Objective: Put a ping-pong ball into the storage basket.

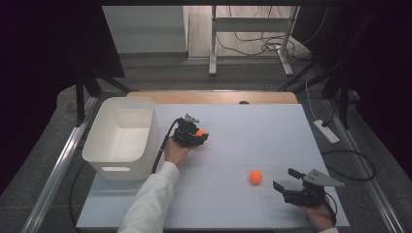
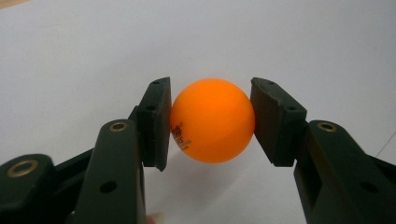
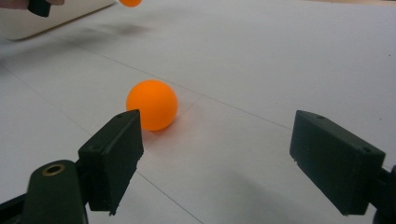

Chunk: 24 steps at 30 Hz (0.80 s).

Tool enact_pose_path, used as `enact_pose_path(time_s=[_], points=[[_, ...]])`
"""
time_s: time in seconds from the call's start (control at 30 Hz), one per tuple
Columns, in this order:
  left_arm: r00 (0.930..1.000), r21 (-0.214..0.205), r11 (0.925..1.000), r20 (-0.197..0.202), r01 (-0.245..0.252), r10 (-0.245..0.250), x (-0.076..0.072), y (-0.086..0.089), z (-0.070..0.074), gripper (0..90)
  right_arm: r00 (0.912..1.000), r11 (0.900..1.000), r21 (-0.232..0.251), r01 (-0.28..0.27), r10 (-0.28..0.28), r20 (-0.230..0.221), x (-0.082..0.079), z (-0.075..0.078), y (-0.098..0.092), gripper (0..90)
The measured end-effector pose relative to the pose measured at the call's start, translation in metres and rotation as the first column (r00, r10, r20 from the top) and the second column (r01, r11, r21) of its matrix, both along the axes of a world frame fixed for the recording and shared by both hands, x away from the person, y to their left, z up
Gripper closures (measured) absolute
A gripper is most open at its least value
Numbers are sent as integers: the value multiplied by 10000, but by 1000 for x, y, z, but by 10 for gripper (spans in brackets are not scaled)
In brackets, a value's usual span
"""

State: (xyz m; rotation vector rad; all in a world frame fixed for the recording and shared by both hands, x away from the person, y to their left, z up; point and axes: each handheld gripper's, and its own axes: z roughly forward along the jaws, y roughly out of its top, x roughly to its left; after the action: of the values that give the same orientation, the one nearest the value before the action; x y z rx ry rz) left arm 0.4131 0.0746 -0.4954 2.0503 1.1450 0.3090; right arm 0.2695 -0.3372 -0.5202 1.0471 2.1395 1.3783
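Gripping orange ball [image 2: 212,120], left gripper [image 2: 210,123] jaws clenched; red print unreadable; right gripper [image 3: 215,168] jaws released.

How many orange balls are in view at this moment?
2. One orange ball is clamped between the left gripper's jaws, beside the white bin. The second ball lies free on the table, just ahead of the open right gripper. The bin's floor looks empty.

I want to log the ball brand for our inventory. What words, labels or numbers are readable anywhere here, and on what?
Orange ball held in the left tongs: a small dark printed mark near the left pad, too small and blurred to read.
Second orange ball on the white table: no print visible.
White bin: no label visible.
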Motion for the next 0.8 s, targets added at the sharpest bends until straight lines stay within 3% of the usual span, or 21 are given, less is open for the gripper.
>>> enact_pose_path(time_s=[0.6, 0.8], points=[[9979, -301, 9995, 648, 72, -52, -16, 9, 16, 507, 10000, 10000, 47, 38, -38, 12, 0, 0, 0, 173], [9960, -586, 9983, 893, 65, -12, -23, 13, 25, 507, 10000, 10000, 67, 22, -23, 49, 0, 1, 1, 173]])
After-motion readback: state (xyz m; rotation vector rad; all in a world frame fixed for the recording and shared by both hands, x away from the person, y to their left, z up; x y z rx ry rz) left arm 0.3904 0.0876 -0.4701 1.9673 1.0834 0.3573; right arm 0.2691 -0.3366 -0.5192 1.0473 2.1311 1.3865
